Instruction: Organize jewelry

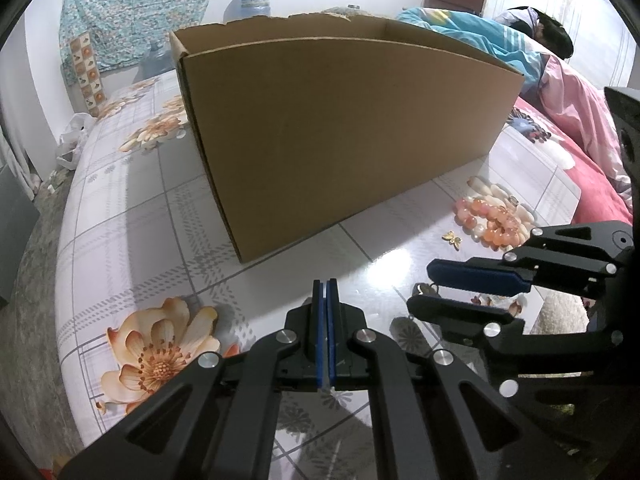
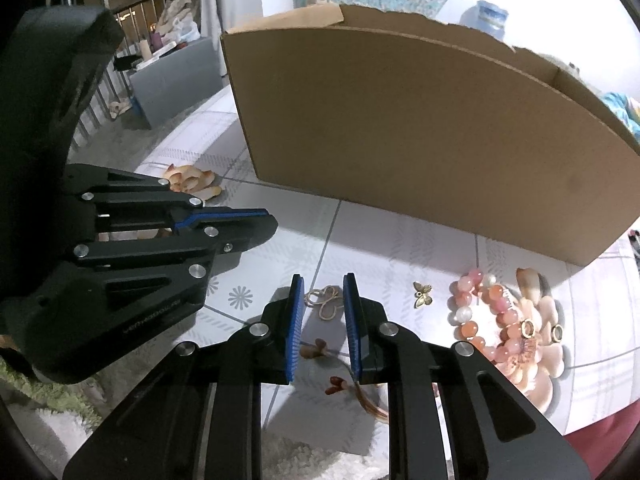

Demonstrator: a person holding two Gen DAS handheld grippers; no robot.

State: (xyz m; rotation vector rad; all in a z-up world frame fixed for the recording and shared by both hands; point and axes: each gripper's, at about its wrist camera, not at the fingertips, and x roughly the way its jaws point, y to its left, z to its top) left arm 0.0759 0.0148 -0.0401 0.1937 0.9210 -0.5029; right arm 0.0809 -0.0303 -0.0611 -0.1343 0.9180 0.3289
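Note:
A thin gold looped piece lies on the floral tablecloth, just past my right gripper. That gripper is open; its blue pads stand on either side of the piece without pressing it. In the left wrist view the right gripper comes in from the right over the same piece. My left gripper is shut on nothing and hovers left of it. To the right lie a gold butterfly charm, a pink bead bracelet and two small gold rings.
A big open cardboard box stands on the table right behind the jewelry. A person lies under blankets at the far right. Water bottles stand behind the box. The table edge drops to a rug at the near side.

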